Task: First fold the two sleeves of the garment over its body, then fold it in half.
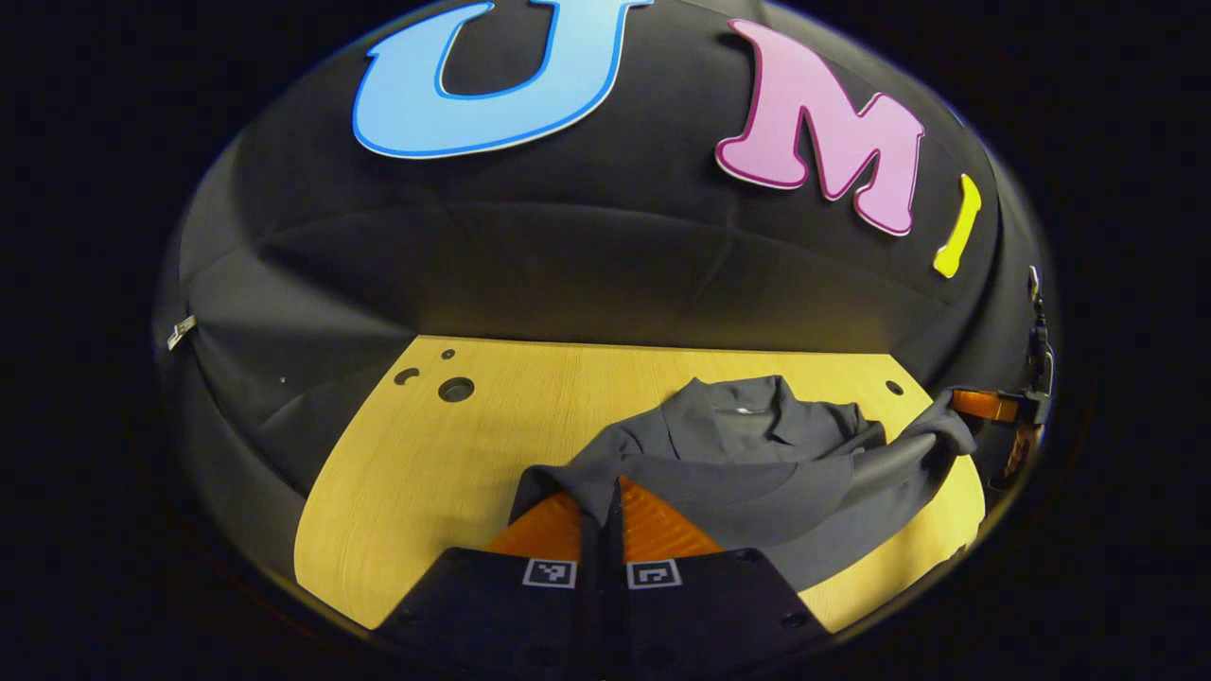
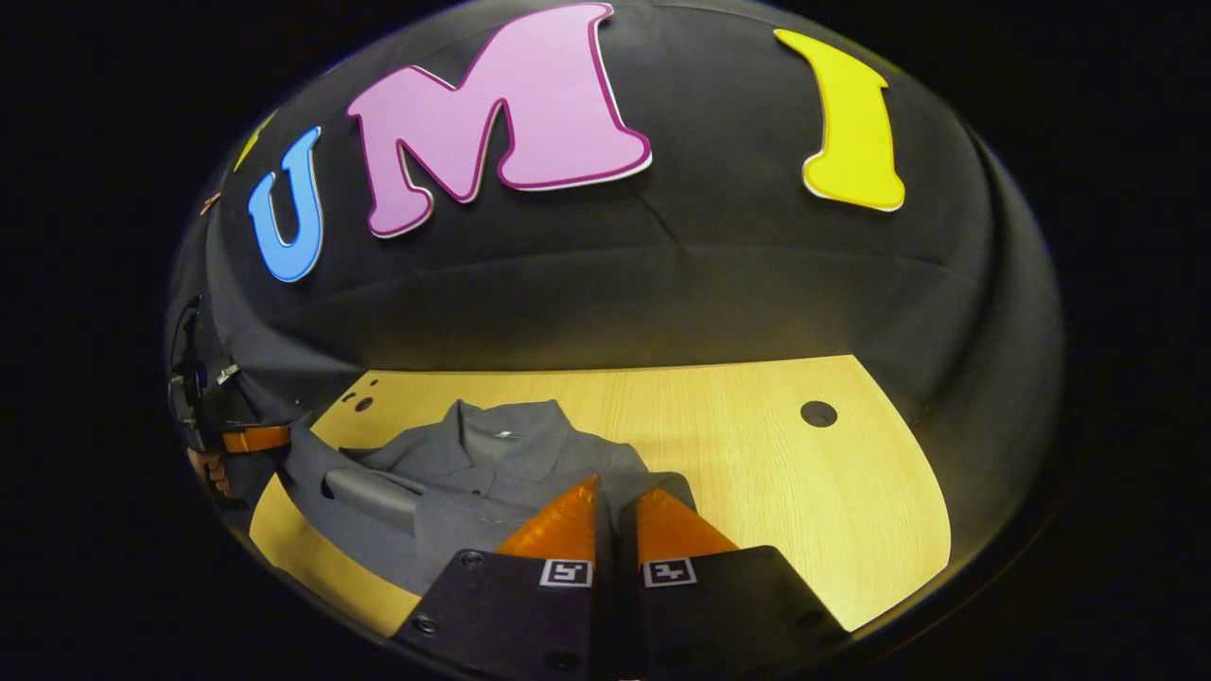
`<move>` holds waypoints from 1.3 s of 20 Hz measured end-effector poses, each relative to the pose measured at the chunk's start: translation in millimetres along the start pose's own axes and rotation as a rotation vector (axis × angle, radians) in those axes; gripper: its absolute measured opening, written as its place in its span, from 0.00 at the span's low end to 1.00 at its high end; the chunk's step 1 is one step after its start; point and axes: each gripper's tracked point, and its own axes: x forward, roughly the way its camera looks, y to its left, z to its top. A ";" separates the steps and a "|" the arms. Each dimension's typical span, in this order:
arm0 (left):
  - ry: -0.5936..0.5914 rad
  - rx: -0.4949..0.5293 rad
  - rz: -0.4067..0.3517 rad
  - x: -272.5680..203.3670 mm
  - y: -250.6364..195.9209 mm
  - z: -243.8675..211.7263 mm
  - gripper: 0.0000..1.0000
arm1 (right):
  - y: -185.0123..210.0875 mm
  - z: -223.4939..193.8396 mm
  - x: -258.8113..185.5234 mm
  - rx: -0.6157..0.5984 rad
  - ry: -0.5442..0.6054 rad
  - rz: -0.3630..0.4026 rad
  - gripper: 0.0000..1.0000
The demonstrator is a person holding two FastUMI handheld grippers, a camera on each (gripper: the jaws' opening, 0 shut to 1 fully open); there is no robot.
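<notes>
Garment: the grey shirt lies on the wooden bench, collar toward 12 o'clock in both views.
Left hand-held gripper: your fingers are together, clamped on a fold of the shirt's cloth at 6 o'clock.
Right hand-held gripper: your fingers are together, pinching the shirt's edge; in the left gripper view it lifts cloth at 3 o'clock.
</notes>
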 end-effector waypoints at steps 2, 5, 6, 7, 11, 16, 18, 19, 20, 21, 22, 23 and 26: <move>0.006 0.022 0.003 19.1 -1.1 -0.1 0.05 | -5.7 -5.8 16.2 0.004 0.011 -0.011 0.05; 0.016 0.047 0.008 45.8 -1.2 -3.0 0.05 | -13.6 -16.9 35.8 0.011 0.025 -0.028 0.05; 0.022 0.051 0.013 54.5 0.1 -5.5 0.02 | -14.7 -20.9 41.8 0.011 0.030 -0.029 0.05; 0.029 0.049 0.020 62.9 1.3 -8.4 0.02 | -16.2 -24.9 48.8 0.008 0.033 -0.031 0.05; 0.051 0.033 0.043 87.5 5.3 -23.3 0.05 | -20.1 -40.5 73.1 0.019 0.050 -0.037 0.05; 0.081 0.047 0.056 115.2 8.3 -39.6 0.05 | -27.9 -65.4 101.3 0.032 0.087 -0.049 0.05; 0.092 0.051 0.061 123.4 9.4 -45.8 0.05 | -29.3 -73.4 109.1 0.030 0.097 -0.052 0.05; 0.097 0.048 0.064 126.5 9.7 -48.6 0.05 | -30.7 -77.0 113.6 0.032 0.104 -0.053 0.05; 0.105 0.045 0.066 129.1 9.8 -52.0 0.05 | -31.7 -81.3 116.3 0.034 0.110 -0.053 0.05; 0.117 0.045 0.066 132.3 9.3 -56.5 0.05 | -31.9 -84.8 119.5 0.036 0.114 -0.051 0.05; 0.130 0.046 0.067 134.4 9.5 -60.8 0.05 | -32.5 -87.4 122.2 0.037 0.118 -0.048 0.05; 0.140 0.044 0.069 136.9 10.6 -64.5 0.05 | -32.6 -89.6 124.4 0.040 0.121 -0.045 0.05; 0.142 0.048 0.084 140.1 10.7 -67.5 0.06 | -32.9 -91.6 126.3 0.023 0.111 -0.041 0.06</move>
